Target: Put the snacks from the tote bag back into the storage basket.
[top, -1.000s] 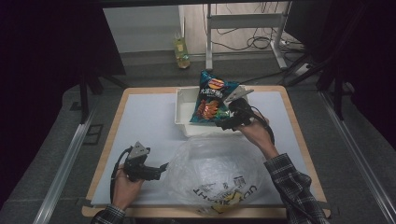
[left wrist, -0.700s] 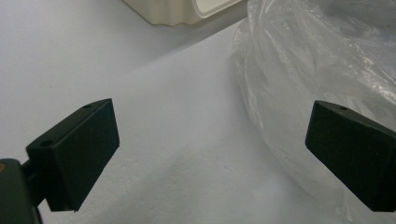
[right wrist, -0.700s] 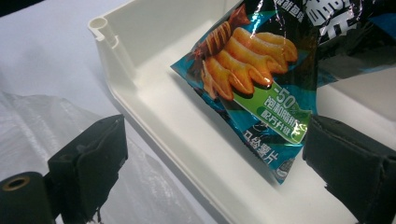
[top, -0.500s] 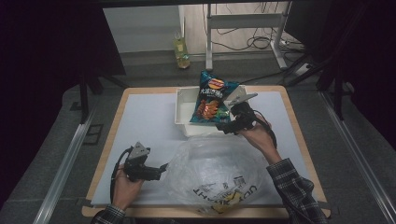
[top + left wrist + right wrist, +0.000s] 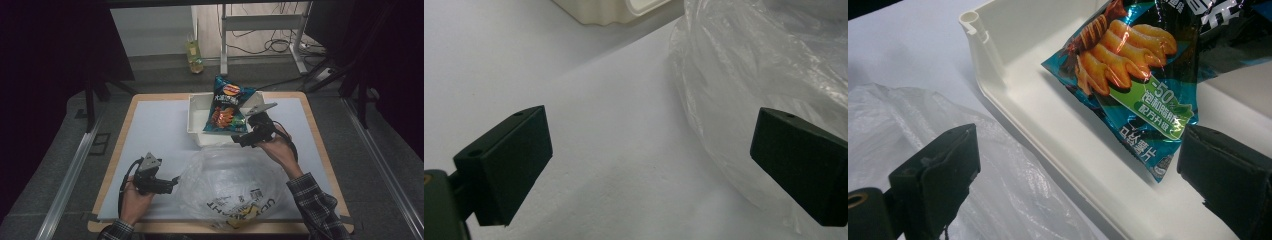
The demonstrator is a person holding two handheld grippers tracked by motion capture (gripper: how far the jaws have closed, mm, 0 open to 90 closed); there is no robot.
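Observation:
A blue chip bag (image 5: 227,104) leans in a white tray (image 5: 196,120) at the table's far middle. My right gripper (image 5: 241,139) hovers at the tray's near edge, open, with nothing between its jaws. From its own camera the right gripper (image 5: 1078,145) faces the chip bag (image 5: 1128,65) and the tray's wall (image 5: 1013,100). A crumpled clear plastic bag (image 5: 230,185) lies at the near middle. My left gripper (image 5: 170,181) rests just left of it, open. In its own view the left gripper (image 5: 651,122) has the plastic bag (image 5: 749,65) by its right jaw.
The table has a white mat (image 5: 150,130) with bare room on its left half. A yellow-green bottle (image 5: 194,52) stands on the floor beyond the table. The plastic bag (image 5: 908,110) lies against the tray's near side.
My right gripper has drawn back a little toward the near side of the tray. The chip bag and the left gripper have stayed put.

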